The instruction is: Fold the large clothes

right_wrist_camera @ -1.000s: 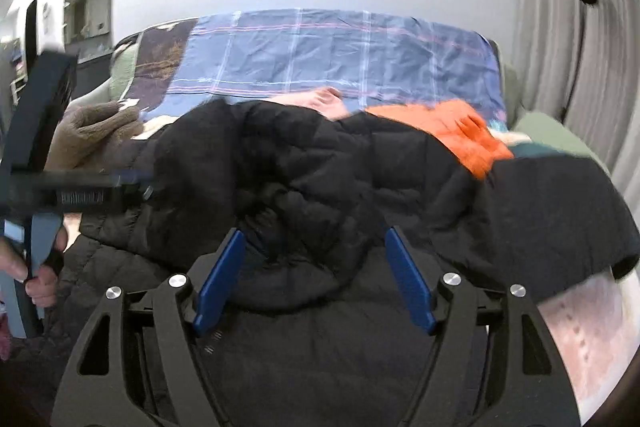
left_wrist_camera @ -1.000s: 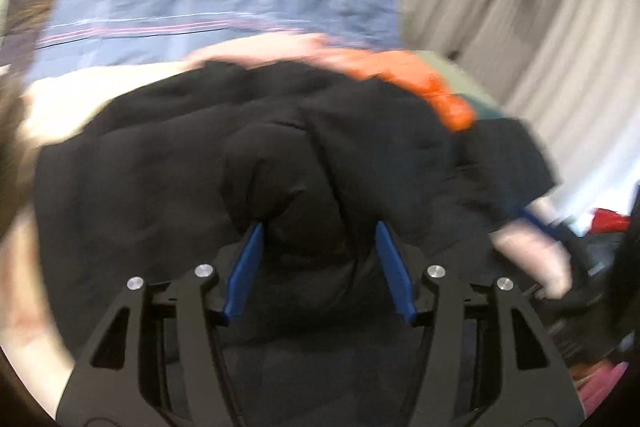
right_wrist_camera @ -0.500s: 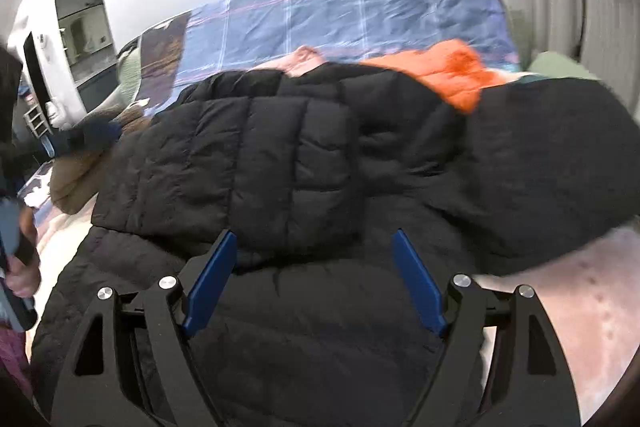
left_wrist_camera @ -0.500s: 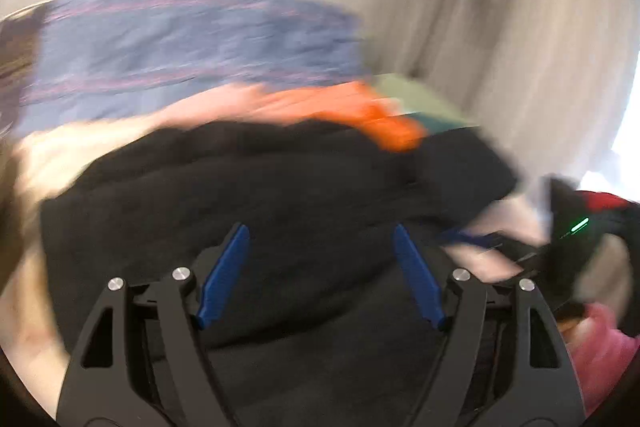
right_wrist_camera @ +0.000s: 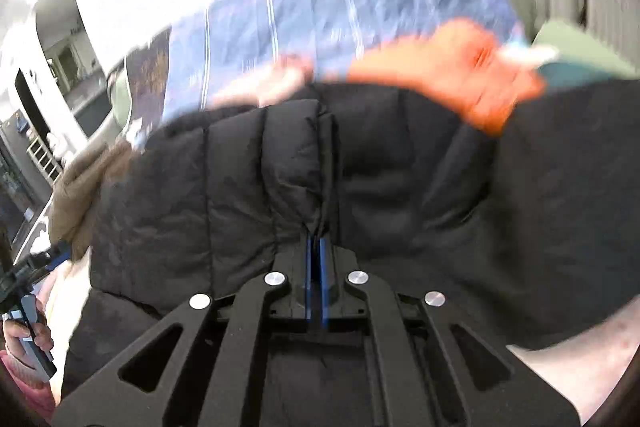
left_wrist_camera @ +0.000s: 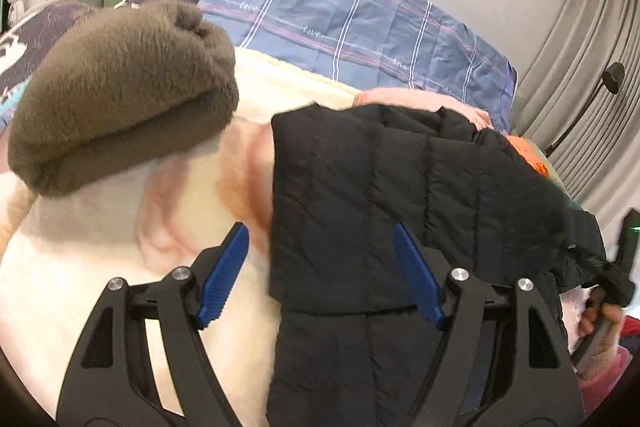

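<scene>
Right gripper (right_wrist_camera: 317, 251): we read the blue pads as pressed together on a ridge of the black quilted jacket (right_wrist_camera: 248, 195); the fabric rises in a pinched fold straight out of the closed tips. The jaws have just been closing, from wide apart to fully together, with jacket fabric caught between them. This view is motion-blurred, so we cannot make out how much fabric is caught.

Left gripper (left_wrist_camera: 320, 267): jaws stand wide apart and grip nothing. The left edge of the jacket (left_wrist_camera: 400, 195) lies between the two blue fingers (left_wrist_camera: 224, 275), nearer the right one; the pads do not press on it. The left finger sits over the cream blanket (left_wrist_camera: 100, 227).

Jacket: spread on the bed over the cream blanket, an upper layer folded over a lower one, its fold edge running across just ahead of the left gripper.

Surroundings: a brown fleece garment (left_wrist_camera: 120, 95) lies bunched left of the jacket, apart from it. An orange garment (right_wrist_camera: 460, 75) and a pink one (left_wrist_camera: 400, 99) lie beyond the jacket's far edge. A blue striped cover (left_wrist_camera: 360, 27) lies along the wall.
</scene>
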A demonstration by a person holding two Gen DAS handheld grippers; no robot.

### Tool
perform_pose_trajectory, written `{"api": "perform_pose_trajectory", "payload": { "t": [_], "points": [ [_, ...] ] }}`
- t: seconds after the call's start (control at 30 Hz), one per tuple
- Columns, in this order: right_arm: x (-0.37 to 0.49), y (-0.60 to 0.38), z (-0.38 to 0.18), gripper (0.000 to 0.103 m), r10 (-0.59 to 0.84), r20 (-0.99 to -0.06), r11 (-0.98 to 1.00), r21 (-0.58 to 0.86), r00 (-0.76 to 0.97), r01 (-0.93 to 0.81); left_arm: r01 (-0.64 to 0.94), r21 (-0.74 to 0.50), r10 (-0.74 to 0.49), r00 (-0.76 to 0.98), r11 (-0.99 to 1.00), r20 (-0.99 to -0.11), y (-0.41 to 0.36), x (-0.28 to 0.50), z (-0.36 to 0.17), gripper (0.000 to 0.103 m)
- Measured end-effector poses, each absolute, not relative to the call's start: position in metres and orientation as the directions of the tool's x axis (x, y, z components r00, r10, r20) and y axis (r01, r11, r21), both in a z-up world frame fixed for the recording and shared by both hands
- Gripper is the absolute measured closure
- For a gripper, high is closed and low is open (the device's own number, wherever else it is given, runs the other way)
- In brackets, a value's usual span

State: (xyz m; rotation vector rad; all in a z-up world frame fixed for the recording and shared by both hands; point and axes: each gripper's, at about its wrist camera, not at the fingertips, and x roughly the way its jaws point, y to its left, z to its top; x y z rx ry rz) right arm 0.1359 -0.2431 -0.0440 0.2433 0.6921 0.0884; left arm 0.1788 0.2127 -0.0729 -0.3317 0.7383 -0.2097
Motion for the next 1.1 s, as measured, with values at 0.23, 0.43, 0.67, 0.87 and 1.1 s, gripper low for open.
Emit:
{"api": "perform_pose_trajectory", "payload": {
  "t": [0.23,0.43,0.67,0.87,1.1],
  "points": [
    [0.128,-0.289,-0.079,0.098,0.042,-0.728,0.955,0.23,0.684,0.186,0.124,-0.321,-0.316,0.678,0.939,-0.664,0.179,0.198,-0.081,0.049],
    [0.119,-0.302,-0.084,0.07,-0.001,-0.711,0.933,0.253,0.703,0.256,0.12,-0.234,-0.251,0.684,0.965,-0.685,0.163,0.201,-0.078,0.06],
    [0.11,-0.245,-0.058,0.07,0.185,-0.634,0.956,0.294,0.751,0.013,0.242,-0.258,-0.353,0.704,0.935,-0.617,0.125,0.195,-0.052,0.063],
    [0.146,-0.217,-0.133,0.072,0.132,-0.749,0.976,0.214,0.649,0.049,0.199,-0.139,-0.234,0.615,0.97,-0.753,0.088,0.225,-0.134,0.056],
    [0.135,-0.209,-0.129,0.066,0.152,-0.731,0.972,0.231,0.665,0.031,0.204,-0.151,-0.248,0.634,0.967,-0.732,0.089,0.22,-0.137,0.052]
  ]
}}
